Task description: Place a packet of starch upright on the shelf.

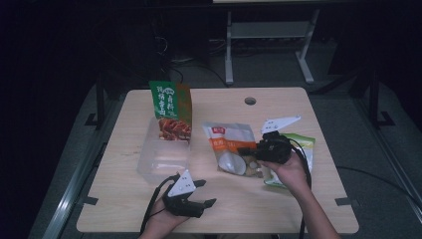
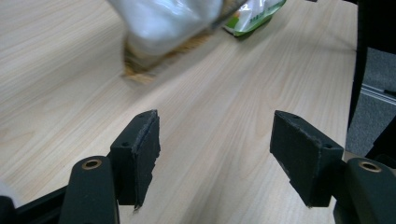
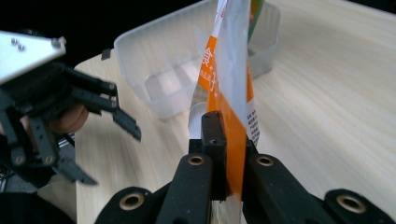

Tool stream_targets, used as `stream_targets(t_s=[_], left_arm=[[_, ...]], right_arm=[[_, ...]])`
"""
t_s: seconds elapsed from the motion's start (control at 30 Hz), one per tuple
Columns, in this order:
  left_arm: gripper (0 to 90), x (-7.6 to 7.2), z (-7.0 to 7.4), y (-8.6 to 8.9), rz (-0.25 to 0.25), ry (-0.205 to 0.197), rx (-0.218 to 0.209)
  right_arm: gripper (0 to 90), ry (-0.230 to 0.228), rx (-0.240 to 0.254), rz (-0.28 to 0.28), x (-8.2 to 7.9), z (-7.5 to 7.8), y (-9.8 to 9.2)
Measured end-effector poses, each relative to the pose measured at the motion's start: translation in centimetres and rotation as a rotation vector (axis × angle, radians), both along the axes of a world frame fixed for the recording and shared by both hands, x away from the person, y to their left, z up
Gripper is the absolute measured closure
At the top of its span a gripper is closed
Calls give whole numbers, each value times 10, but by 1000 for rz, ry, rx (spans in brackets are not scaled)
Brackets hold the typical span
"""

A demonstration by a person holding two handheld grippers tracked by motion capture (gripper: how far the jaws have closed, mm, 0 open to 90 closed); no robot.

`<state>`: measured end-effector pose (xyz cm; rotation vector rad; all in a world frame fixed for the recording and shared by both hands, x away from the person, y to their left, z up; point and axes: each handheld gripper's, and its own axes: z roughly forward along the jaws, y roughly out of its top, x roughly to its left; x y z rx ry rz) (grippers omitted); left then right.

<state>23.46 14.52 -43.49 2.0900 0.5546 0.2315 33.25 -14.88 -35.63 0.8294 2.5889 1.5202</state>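
High view: a clear tub [image 1: 161,159] sits left of centre on the table [image 1: 278,209]. 1 green-and-orange packet [image 1: 171,110] stands upright at the tub's far end; the rest of the tub looks bare. Whether the packet's base is inside the tub or just behind it cannot be told.

The left gripper [image 1: 203,193] is held near the front edge, just in front of the tub, pointing right. Left gripper view: its 2 jaws stand wide apart over bare wood, released, with nothing between them.

Right of the tub, an orange-and-white pouch [image 1: 231,148] is at the table's centre. The right gripper [image 1: 245,150] reaches in from the right and is clenched on the pouch's edge. Right gripper view: the pouch [image 3: 229,84] rises edge-on from between the closed jaws, with the tub [image 3: 154,70] behind it.

A green bag [image 1: 303,149] lies under the right hand, largely covered. Left gripper view: the pouch [image 2: 163,28] is blurred and cut off at the top. Print on all 3 packs is illegible.
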Motion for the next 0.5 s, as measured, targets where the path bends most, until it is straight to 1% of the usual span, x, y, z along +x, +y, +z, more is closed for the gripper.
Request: stream_targets(t_s=[0.07,0.2,0.4,0.43,0.5], left_arm=[[321,0,1,0,3,3,-5],[320,-1,2,2,6,-2,3],[317,-1,3,3,4,-6,0],[317,-1,3,3,4,-6,0],[316,-1,2,3,4,-10,4]], right_arm=[[900,-4,2,4,4,5,4],[900,-16,11,13,12,16,15],[900,-36,15,33,20,33,32],[900,-36,15,33,20,33,32],[900,-43,23,43,25,40,40]])
